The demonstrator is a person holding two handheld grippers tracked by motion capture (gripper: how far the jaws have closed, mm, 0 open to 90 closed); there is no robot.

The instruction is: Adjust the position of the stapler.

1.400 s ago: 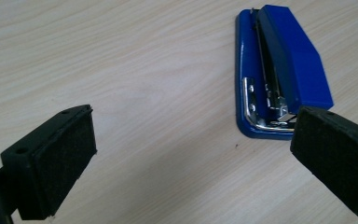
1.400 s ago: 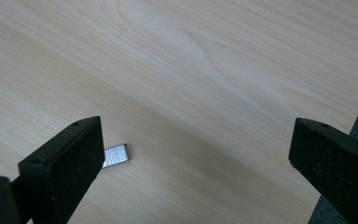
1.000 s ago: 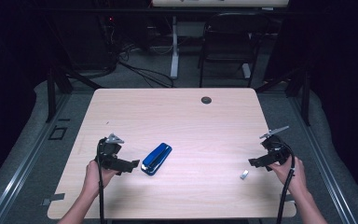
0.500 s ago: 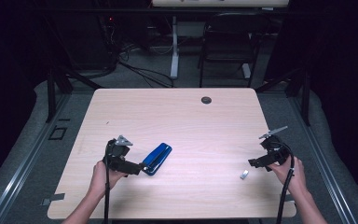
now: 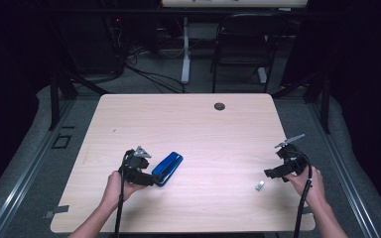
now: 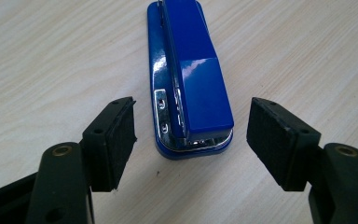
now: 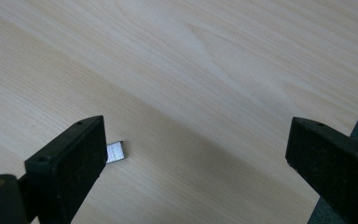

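**Stapler's near end sits between the left tongs, long axis running straight away from them**

From where I stand, the blue stapler [image 5: 167, 168] lies on the pale wooden surface [image 5: 198, 129], toward the person's left and near the front edge. The left tongs [image 5: 155, 177] are right at its nearer end. In the left gripper view the stapler [image 6: 189, 79] points lengthwise away from the tongs [image 6: 191, 140], its rounded chrome-trimmed end set between the two black pads. The jaws have just been closing in on it, yet a strip of bare wood shows on each side, so the pads do not press on it: the tongs are parted, gripping nothing. The approach is along the long axis, so the narrow width is what the pads would meet. That looks to me like a sound line for a pinch across the body.

The right tongs [image 5: 270, 173] hang well apart from the stapler, over the right side of the surface, spread wide and empty. Just beside them lies a small strip of staples [image 5: 260, 185]; in the right gripper view it [image 7: 115, 151] peeks out at the inner edge of one pad, resting flat on the wood.

The left hand [image 5: 116, 184] is plainly the nearer one. Nothing stands between its tongs and the stapler. A dark round grommet [image 5: 220, 106] sits far back on the surface, out of the way.
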